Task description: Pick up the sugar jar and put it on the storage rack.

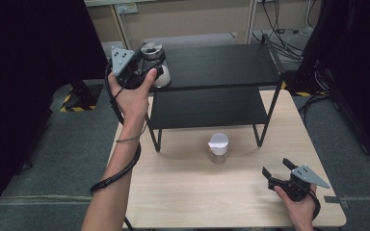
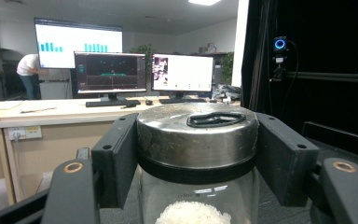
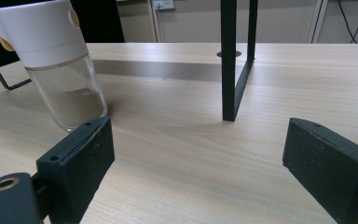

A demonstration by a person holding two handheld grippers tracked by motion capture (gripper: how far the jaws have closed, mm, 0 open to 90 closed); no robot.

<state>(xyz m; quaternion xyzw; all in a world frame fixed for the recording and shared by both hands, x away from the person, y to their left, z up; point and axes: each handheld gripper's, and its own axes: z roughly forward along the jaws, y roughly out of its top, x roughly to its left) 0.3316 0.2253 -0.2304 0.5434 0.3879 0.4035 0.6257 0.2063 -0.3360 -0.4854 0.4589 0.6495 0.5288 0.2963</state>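
Left gripper (image 2: 196, 154): jaws clamped on either side of the steel lid of a glass jar (image 2: 196, 140); white grains visible inside the glass. The jar (image 1: 158, 65) stands at the left end of the top tier of the black shelf (image 1: 221, 65).

Right gripper (image 3: 198, 168): jaws spread wide, nothing between them, low over the wooden table (image 1: 183, 187) to the right and in front of the shelf. A white-capped shaker (image 1: 218, 147) with tan powder stands on the table just in front of the shelf, left of this gripper (image 1: 279, 171).

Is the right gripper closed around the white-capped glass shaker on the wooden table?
No: the right gripper stands open over bare table, and the white-capped glass shaker sits beyond its jaws, untouched.
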